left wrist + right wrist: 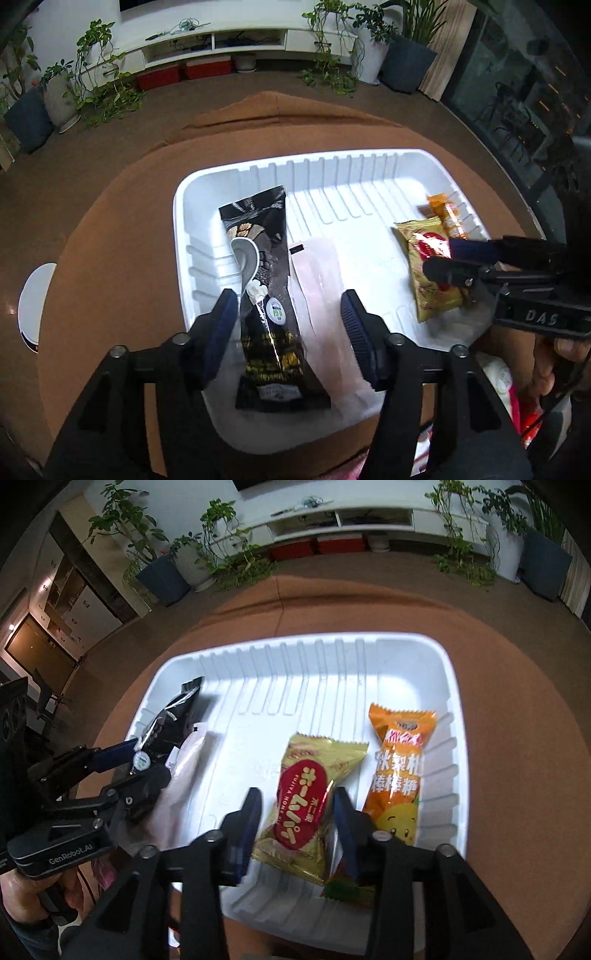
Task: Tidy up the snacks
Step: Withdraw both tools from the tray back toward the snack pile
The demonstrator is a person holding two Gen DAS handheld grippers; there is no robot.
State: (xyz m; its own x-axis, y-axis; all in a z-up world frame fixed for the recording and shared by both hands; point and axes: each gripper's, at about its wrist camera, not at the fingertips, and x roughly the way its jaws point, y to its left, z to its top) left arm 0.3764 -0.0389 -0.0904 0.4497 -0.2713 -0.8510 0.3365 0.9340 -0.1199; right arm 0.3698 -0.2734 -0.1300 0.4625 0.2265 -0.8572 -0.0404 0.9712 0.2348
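White plastic fills both views: a ribbed tray [369, 162] sits on my brown-covered desk [110, 229], and all four snacks lie inside it.

Down the left wrist view, my left claw [290, 314] hangs over the tray's near left part with its jaws apart. Between the blue pads lie a long black snack packet [266, 295] and, just to its right, a pale pink packet [321, 288], side by side and touching along one edge. Neither pad presses on them; I see gaps on both sides. No earlier frame, so I only say the jaws stand open.

Over on the right wrist view, my right claw [295, 805] also stands open, low over the tray's near right part. A gold packet with a red oval label [310, 797] lies flat between its fingers, tilted a little, with a sliver of tray showing on the left side. Whether the right pad brushes the wrapper's edge I cannot tell. Just right of it lies an orange packet [399, 760] with a yellow cartoon face, close to the tray's right wall and partly behind my right finger.

Each claw shows in the other's view, coming in from the side. Beyond the desk I catch potted plants [218, 542] along a white wall shelf [351, 513].
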